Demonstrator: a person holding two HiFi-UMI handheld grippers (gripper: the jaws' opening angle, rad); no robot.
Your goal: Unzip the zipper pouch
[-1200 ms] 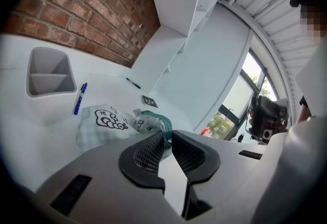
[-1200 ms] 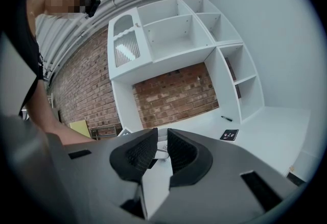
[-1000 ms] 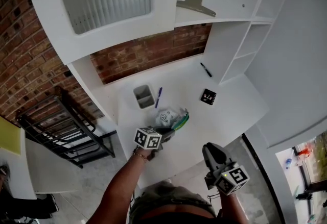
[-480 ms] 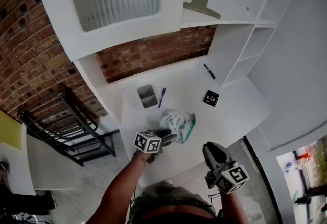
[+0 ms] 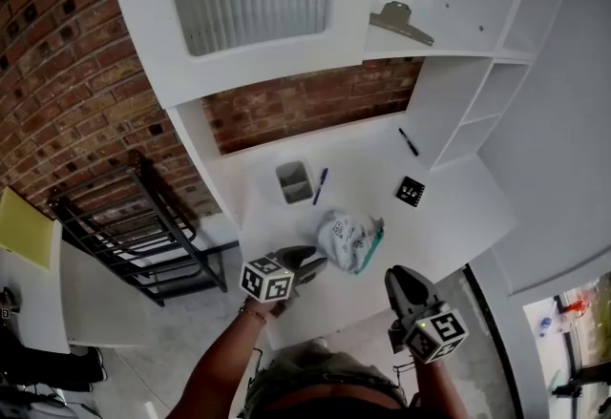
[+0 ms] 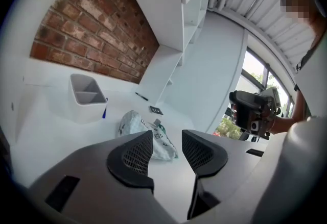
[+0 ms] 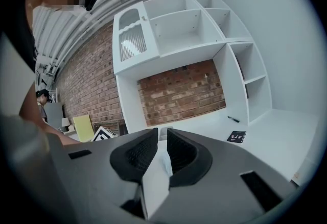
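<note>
The zipper pouch point(image 5: 351, 240), white with print and a green edge, lies crumpled on the white desk point(image 5: 458, 207). My left gripper point(image 5: 310, 261) hangs just short of its near left side and does not touch it. In the left gripper view the pouch point(image 6: 139, 127) lies beyond the left gripper point(image 6: 167, 147), whose jaws have just been opening and stand open with nothing between them. My right gripper point(image 5: 401, 282) hovers off the desk's front edge, to the right of the pouch. Seen in its own view, the right gripper point(image 7: 162, 149) is shut and holds nothing.
A white two-cell organizer point(image 5: 294, 182) and a blue pen point(image 5: 320, 186) sit behind the pouch. A black card point(image 5: 410, 192) and a black marker point(image 5: 409, 142) lie at the back right. Shelves with a metal clip point(image 5: 401, 23) rise above. A black rack point(image 5: 134, 236) stands left.
The left gripper has let go of the pouch, opened and drawn back toward me and up. The pouch now lies loose on the desk. The right gripper has stayed put.
</note>
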